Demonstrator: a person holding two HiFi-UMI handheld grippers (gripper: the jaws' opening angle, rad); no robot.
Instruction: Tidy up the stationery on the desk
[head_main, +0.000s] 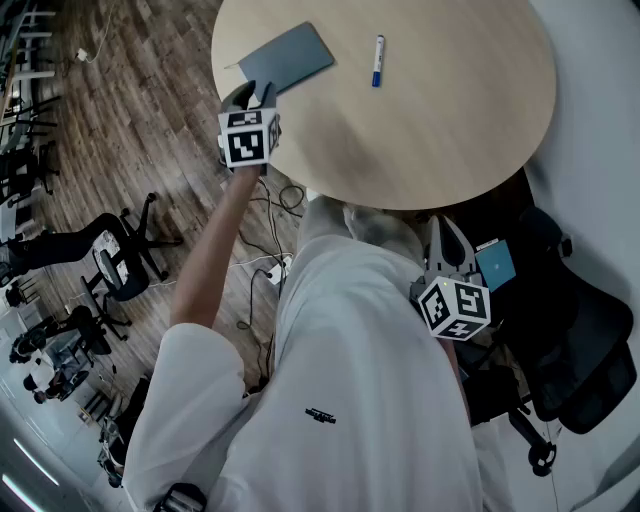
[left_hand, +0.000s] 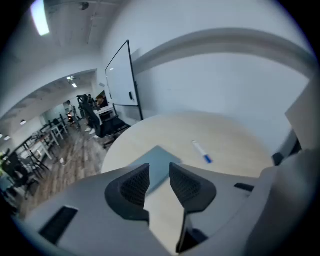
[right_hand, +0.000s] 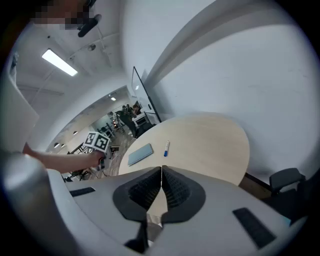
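Parted claw (left_hand: 159, 168), grey notebook (left_hand: 159, 156), marker (left_hand: 202, 151), table (left_hand: 235, 140)

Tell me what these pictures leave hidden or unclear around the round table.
1. Head view: the near corner of the notebook is covered by the left gripper.
2. Left gripper view: the notebook's near edge is hidden behind that gripper's own fingers.
3. All views: any print on the pen is too small to read.
4. Head view: the blue thing beside the right gripper is too small and dim to identify.
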